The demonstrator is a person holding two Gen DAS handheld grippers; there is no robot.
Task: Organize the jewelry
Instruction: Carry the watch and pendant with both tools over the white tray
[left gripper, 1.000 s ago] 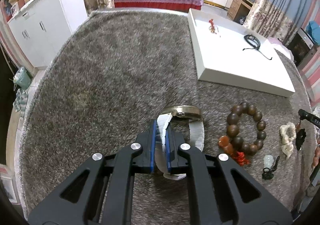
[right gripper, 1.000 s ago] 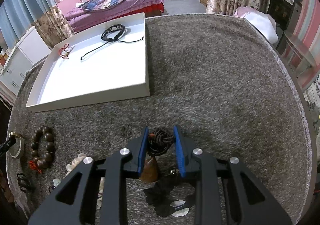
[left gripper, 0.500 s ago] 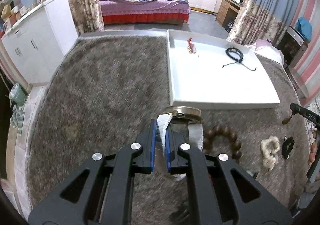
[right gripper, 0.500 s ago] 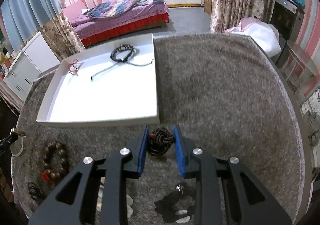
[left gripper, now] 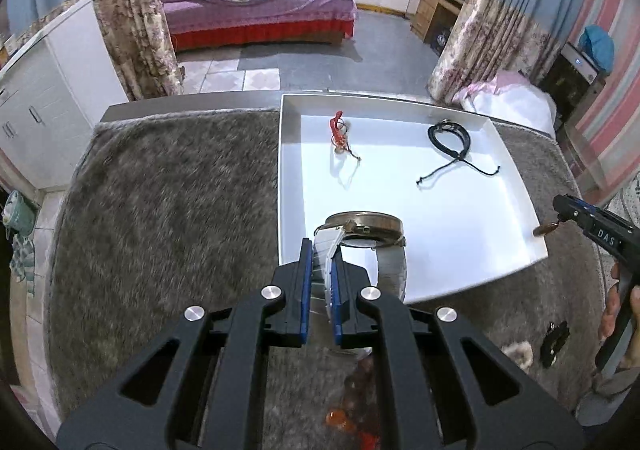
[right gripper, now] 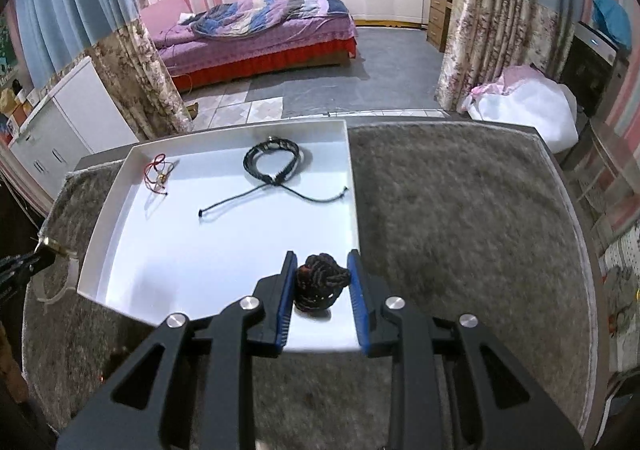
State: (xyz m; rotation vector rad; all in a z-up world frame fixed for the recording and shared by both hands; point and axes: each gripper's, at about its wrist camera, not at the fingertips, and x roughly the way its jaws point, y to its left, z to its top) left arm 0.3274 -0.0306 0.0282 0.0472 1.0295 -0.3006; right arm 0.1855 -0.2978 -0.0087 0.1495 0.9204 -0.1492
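Left tongs [left gripper: 321, 282] are clamping narrow on the white strap of a watch [left gripper: 364, 230], its face hanging just ahead of the tips over the near-left corner of the white tray [left gripper: 460, 250]. Further ahead in the tray a red string charm [left gripper: 339, 131] and black cord bracelet [left gripper: 450, 135] are lying. Right tongs [right gripper: 322, 286] are gripping a dark knotted cord bundle [right gripper: 322, 282] over the tray's near-right corner, grey rug [right gripper: 460, 230] on the tabletop to their right.

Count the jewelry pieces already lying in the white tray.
2: a red cord bracelet near the white tray's far left corner, and a black braided bracelet at far centre-right.
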